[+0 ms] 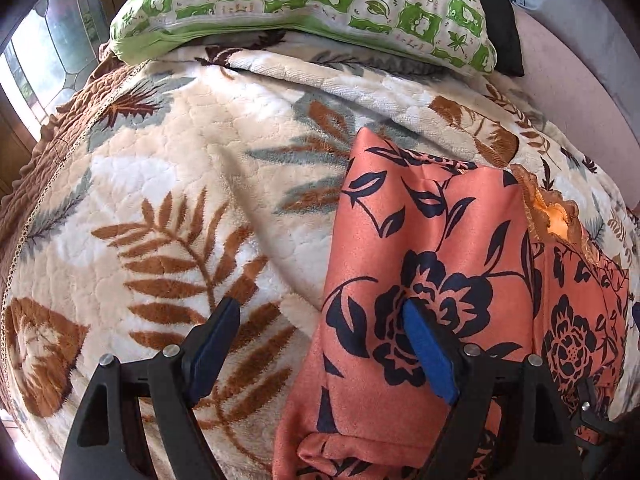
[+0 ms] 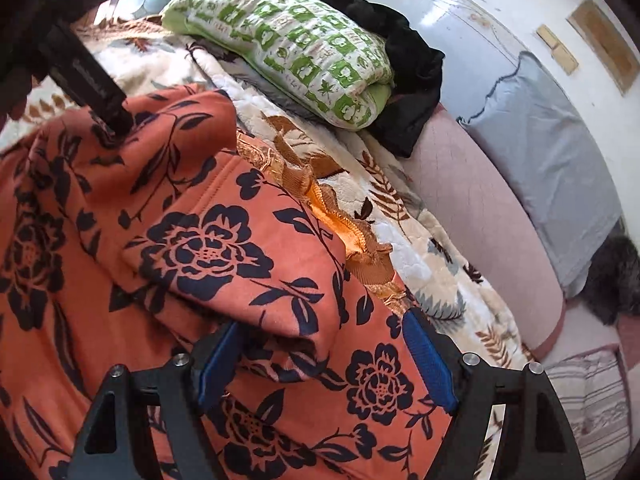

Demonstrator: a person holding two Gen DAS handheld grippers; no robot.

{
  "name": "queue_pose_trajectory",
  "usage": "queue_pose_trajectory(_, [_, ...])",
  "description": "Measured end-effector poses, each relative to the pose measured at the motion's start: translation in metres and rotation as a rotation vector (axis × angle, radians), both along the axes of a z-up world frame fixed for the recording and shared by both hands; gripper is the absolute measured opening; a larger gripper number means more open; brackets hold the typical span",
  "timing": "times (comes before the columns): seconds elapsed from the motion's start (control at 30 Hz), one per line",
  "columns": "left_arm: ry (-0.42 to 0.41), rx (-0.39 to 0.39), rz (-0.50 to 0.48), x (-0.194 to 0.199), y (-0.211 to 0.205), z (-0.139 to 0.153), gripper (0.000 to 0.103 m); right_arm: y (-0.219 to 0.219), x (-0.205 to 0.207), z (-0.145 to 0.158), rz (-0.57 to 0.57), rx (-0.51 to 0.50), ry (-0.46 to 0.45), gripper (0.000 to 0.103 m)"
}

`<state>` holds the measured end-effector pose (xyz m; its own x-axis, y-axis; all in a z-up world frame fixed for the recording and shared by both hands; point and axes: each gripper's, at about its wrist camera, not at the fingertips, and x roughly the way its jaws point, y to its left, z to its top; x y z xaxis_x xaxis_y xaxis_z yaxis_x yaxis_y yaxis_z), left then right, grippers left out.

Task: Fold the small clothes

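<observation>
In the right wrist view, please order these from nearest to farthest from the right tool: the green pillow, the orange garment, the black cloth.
1. orange garment: directly under the right tool, between its open fingers.
2. green pillow: ahead, at the head of the bed.
3. black cloth: just behind the pillow, on its right.

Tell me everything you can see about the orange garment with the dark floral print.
The orange garment with navy flowers and leaves looks like soft, slightly brushed fabric. It lies partly folded on the cream leaf-patterned plush blanket, with one section laid over the rest and a stitched seam showing. A gathered tan ruffle trim edges its far side. The open left gripper has its right finger resting on the cloth; the open right gripper straddles a folded edge.
</observation>
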<state>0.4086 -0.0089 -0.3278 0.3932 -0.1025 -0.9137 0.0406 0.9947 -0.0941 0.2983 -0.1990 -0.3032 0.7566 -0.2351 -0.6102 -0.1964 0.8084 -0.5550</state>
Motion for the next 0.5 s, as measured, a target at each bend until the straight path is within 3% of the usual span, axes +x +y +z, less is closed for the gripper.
queue_pose_trajectory(0.1, [-0.006,0.012,-0.007,-0.004,-0.004,0.005,0.084,0.018,0.01,-0.011,0.035,-0.14,-0.028,0.081])
queue_pose_trajectory(0.17, [-0.012,0.028,-0.013,-0.005,-0.007,0.006,0.084,0.027,0.016,-0.016,0.056,-0.167,-0.046,0.081])
queue_pose_trajectory(0.2, [-0.014,0.032,-0.017,-0.004,-0.008,0.007,0.084,0.031,0.019,-0.018,0.061,-0.165,-0.057,0.076])
queue_pose_trajectory(0.23, [-0.015,0.034,-0.02,-0.002,-0.008,0.007,0.084,0.033,0.021,-0.019,0.066,-0.154,-0.061,0.049])
queue_pose_trajectory(0.3, [-0.015,0.03,-0.017,0.0,-0.007,0.009,0.084,0.033,0.029,-0.02,0.041,-0.112,-0.025,0.011])
queue_pose_trajectory(0.4, [-0.019,0.027,-0.004,0.003,-0.003,0.012,0.084,0.017,0.033,-0.009,-0.023,0.019,-0.028,0.005])
queue_pose_trajectory(0.5, [-0.042,0.044,0.02,0.003,0.003,0.017,0.084,-0.033,0.026,0.027,-0.174,0.271,-0.068,0.005])
